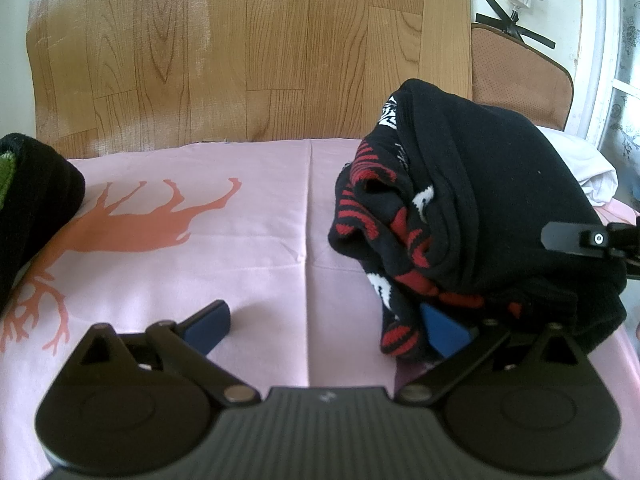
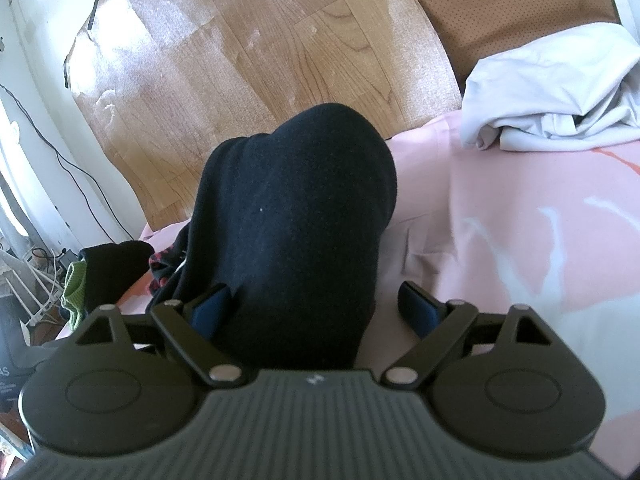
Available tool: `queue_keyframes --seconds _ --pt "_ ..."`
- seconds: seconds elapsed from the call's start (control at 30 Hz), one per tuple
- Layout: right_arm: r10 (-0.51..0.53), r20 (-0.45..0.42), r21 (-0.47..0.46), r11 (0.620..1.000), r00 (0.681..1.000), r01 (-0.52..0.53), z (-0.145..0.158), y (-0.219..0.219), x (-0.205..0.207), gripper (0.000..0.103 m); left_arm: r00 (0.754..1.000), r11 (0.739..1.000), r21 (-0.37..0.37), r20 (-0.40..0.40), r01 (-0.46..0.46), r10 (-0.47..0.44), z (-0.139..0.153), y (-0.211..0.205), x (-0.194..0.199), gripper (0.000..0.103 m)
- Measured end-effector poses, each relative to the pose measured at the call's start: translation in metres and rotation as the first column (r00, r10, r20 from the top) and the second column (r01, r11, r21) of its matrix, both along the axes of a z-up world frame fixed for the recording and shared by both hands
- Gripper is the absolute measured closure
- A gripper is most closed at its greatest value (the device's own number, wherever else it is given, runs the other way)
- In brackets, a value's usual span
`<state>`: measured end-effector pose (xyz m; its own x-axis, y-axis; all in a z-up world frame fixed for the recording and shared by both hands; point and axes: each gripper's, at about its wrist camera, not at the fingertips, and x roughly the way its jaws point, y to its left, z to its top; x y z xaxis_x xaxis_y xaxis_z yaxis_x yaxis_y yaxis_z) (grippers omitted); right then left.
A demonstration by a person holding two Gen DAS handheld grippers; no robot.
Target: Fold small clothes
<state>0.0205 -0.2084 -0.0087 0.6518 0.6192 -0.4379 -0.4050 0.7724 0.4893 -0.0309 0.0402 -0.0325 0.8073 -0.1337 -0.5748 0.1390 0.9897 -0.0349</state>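
Left wrist view shows my left gripper (image 1: 326, 330) with its jaws spread wide over a pink sheet (image 1: 248, 288) printed with an orange deer. Its right finger touches the lower edge of a crumpled black knit garment (image 1: 492, 216) with red and white patterning, heaped on the sheet just right of centre. My right gripper (image 1: 576, 238) shows at the far edge of that heap.

Right wrist view shows the right gripper (image 2: 316, 310) also spread wide, the black garment (image 2: 296, 216) mounded between its fingers, touching the left one.

I judge the knit soft, light and floppy; it should drape and sag, not hold shape. A hem or corner looks like the best hold, though none is clearly exposed.

I count three garments: this black one, a second dark piece with green trim (image 1: 32, 204) at the left, and a white cloth (image 2: 552, 88) bunched at the far right. Two grippers, one sheet.
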Motion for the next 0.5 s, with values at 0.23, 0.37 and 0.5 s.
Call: queue_keyframes --seconds 0.23,0.37,0.5 --pt "0.0 0.001 -0.001 1.0 1.0 0.0 -0.0004 0.0002 0.0001 0.011 1.0 1.0 0.0 0.0 0.0 0.0 0.0 0.0002 0.0 0.0" --pt "0.0 0.001 0.0 1.0 1.0 0.0 -0.0007 -0.0005 0.0005 0.011 1.0 1.0 0.0 0.0 0.0 0.0 0.0 -0.0001 0.0 0.0" --pt "0.001 0.001 0.0 1.0 1.0 -0.001 -0.0009 -0.0006 0.0007 0.011 1.0 1.0 0.0 0.0 0.0 0.0 0.0 0.0001 0.0 0.0"
